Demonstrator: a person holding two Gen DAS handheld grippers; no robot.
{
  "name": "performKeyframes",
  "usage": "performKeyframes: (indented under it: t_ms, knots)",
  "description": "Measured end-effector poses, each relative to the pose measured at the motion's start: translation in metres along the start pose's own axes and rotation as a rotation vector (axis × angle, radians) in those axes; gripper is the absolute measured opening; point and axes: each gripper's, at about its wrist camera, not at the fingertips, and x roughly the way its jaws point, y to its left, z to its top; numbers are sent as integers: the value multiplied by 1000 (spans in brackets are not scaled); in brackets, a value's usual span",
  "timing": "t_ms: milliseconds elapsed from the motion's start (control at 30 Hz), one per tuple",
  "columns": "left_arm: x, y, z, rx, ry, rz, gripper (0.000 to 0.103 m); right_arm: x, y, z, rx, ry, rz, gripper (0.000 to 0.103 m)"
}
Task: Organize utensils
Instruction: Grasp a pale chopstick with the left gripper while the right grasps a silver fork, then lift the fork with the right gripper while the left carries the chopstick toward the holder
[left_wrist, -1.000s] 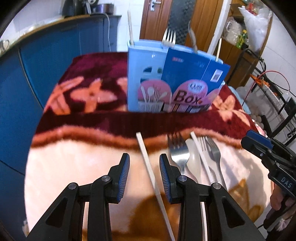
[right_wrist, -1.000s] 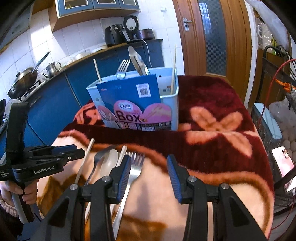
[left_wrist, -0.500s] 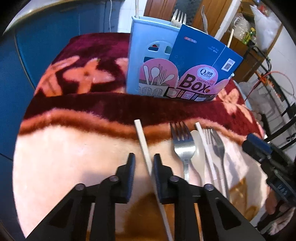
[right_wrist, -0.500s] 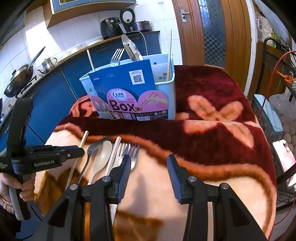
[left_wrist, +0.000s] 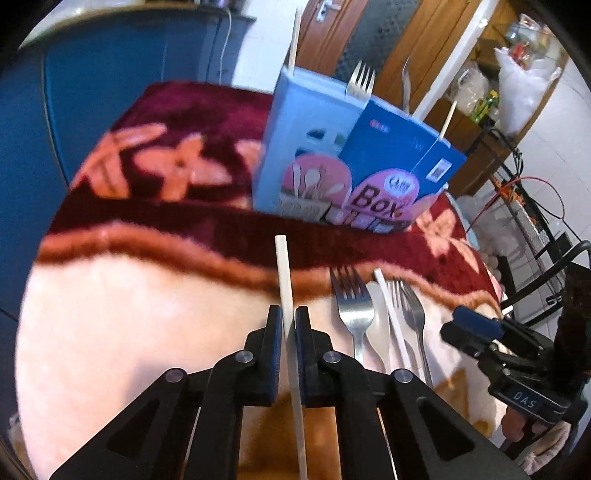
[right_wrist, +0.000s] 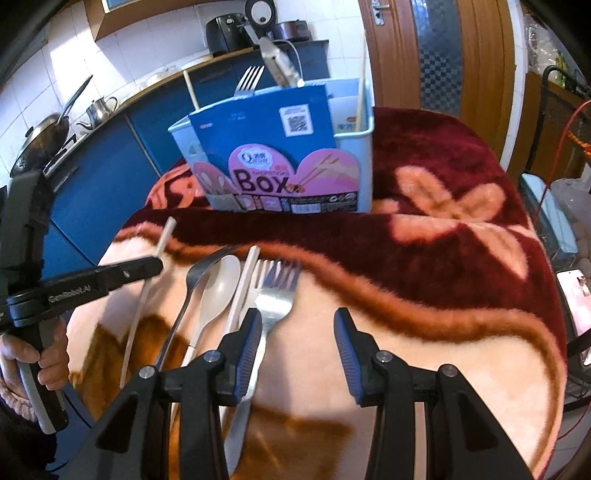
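Step in hand: pickup. My left gripper (left_wrist: 289, 325) is clamped on the long cream-white chopstick (left_wrist: 283, 280), which lies on the plush maroon-and-peach blanket (left_wrist: 147, 314) to the left of the other loose cutlery. My right gripper (right_wrist: 297, 332) hangs with its jaws apart and empty, just above the steel fork (right_wrist: 275, 295). Next move, as I judge it — lift the chopstick clear and carry it to the pale blue plastic utensil box (left_wrist: 295, 122) beyond, tip down into a compartment.

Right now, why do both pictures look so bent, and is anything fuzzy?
Left wrist view: fisheye lens curves the edges; the light blue plastic utensil box and blanket pattern are motion-blurred, the white chopstick between the fingers sharper. Right wrist view: same curving, crisper; window glare on the wall tiles top left.
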Motion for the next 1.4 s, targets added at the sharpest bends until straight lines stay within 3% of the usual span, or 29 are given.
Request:
performKeyframes:
  t_ms: [233,667,767,867,1400]
  knots:
    - [-18,0,2,43,-117,27,6,19,8,7,14,60,13,44]
    - [-30,0,3,41,-200,-34,6,35,13,19,-21,76,-32,44]
    - [-33,-1,4,46,-219,-35,6,34,14,18,-42,63,-49,30]
    - [-37,-5,4,54,-236,-40,6,32,14,18,-31,39,-30,29]
    - [-61,-17,12,66,-358,-53,6,-40,12,15,-16,-332,62,25]
